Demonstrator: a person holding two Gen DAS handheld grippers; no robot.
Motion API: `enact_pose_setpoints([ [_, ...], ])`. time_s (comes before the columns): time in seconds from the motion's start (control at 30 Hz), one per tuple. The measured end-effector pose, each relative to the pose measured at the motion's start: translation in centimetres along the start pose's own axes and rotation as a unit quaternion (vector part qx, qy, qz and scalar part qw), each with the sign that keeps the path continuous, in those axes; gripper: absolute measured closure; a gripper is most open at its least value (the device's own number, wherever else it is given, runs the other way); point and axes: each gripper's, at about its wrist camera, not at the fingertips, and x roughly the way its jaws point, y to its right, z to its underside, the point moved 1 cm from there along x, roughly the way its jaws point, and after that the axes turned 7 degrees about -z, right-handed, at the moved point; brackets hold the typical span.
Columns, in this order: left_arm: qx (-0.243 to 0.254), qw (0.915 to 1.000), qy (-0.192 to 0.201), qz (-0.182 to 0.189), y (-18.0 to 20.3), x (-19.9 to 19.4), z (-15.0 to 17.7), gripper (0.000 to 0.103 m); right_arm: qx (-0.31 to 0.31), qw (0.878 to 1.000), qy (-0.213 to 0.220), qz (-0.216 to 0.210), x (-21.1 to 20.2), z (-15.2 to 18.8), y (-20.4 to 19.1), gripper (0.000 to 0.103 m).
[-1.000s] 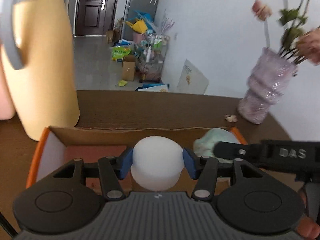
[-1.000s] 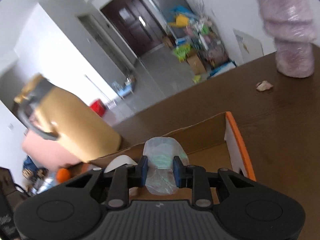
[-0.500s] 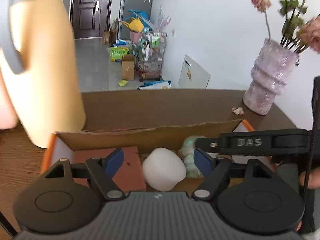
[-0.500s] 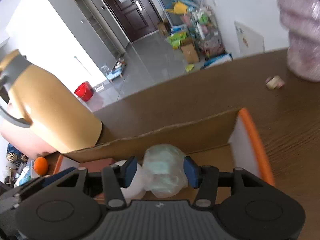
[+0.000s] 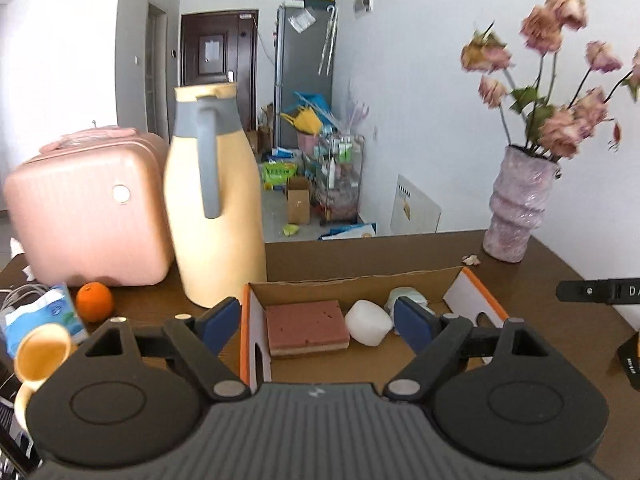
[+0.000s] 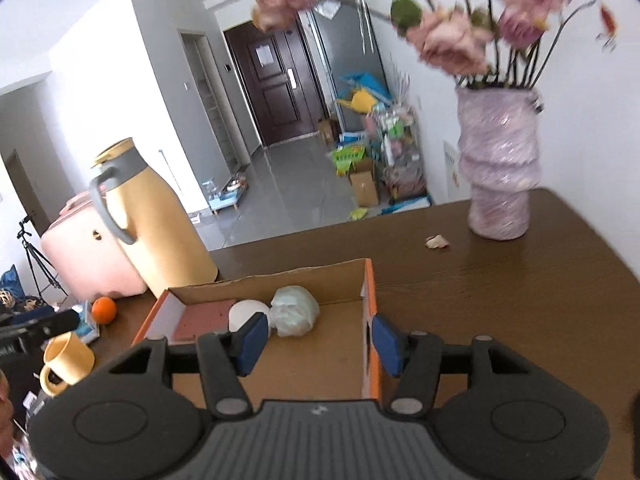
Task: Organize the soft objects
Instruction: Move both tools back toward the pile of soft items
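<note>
An orange-edged cardboard box (image 5: 245,320) (image 6: 370,300) sits on the brown table. Inside it lie a pink sponge (image 5: 306,326) (image 6: 202,318), a white foam puck (image 5: 368,322) (image 6: 246,312) and a pale green bundle wrapped in plastic (image 5: 406,294) (image 6: 294,310), side by side. My left gripper (image 5: 316,324) hovers above the box's near side, its jaws opening with nothing held. My right gripper (image 6: 316,338) hangs over the box's right part, jaws also opening and empty. The green bundle is partly hidden behind a left fingertip (image 5: 414,322).
A yellow thermos jug (image 5: 214,212) (image 6: 154,220) and a pink case (image 5: 86,208) (image 6: 86,256) stand left of the box. An orange (image 5: 95,302) (image 6: 104,309), a yellow mug (image 5: 38,358) (image 6: 66,362) and a tissue pack (image 5: 40,316) lie nearer left. A lilac vase (image 5: 518,204) (image 6: 498,164) with flowers stands back right.
Both grippers let go: the white puck and the green bundle now lie in the box. Both grippers opened, rose and pulled back, so the whole box shows.
</note>
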Motion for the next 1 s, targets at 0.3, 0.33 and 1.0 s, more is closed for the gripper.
enact_pose_setpoints([
  [0.3, 0.021, 0.9947, 0.096, -0.031, 0.2, -10.5, 8.7, 0.013, -0.13, 0.988, 0.08, -0.009, -9.9, 11.5, -5.1, 0.039],
  [0.33, 0.027, 0.9941, 0.101, -0.028, 0.2, -11.4, 9.9, 0.013, -0.142, 0.986, 0.083, -0.01, -10.9, 13.4, -5.7, 0.039],
  [1.0, -0.01, 0.9979, 0.064, 0.005, 1.1, -21.6, 27.9, 0.012, -0.109, 0.993, 0.044, -0.001, -16.8, 32.7, -9.2, 0.038],
])
